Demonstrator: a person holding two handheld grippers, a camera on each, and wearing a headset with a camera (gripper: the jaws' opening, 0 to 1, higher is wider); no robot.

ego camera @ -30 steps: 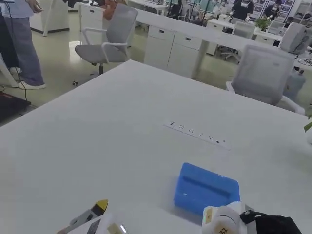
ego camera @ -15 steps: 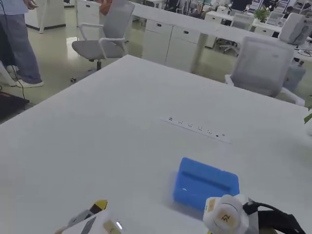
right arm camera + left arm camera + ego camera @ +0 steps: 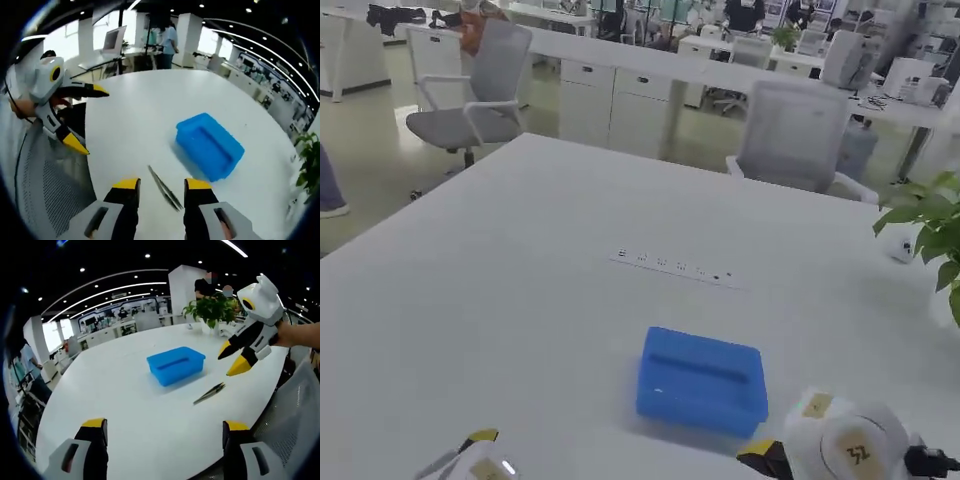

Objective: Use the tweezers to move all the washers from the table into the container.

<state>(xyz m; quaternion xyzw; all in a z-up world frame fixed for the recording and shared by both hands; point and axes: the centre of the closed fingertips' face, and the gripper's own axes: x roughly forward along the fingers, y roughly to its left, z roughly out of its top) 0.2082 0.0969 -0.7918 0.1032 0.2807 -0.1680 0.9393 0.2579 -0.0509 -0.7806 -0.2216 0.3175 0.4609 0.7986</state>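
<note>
The head view has been swung right; the container [image 3: 702, 380] is unmoved. The tweezers [image 3: 164, 189] lie at its 7 o'clock, between the right gripper's [image 3: 161, 184] spread fingers; the left gripper's [image 3: 162, 424] are spread too. Pickup is judged next.

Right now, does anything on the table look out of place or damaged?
Nothing stands out. The blue container sits flat on the table, the tweezers lie flat beside it, not touching. The left gripper and right gripper are open, holding nothing.
</note>
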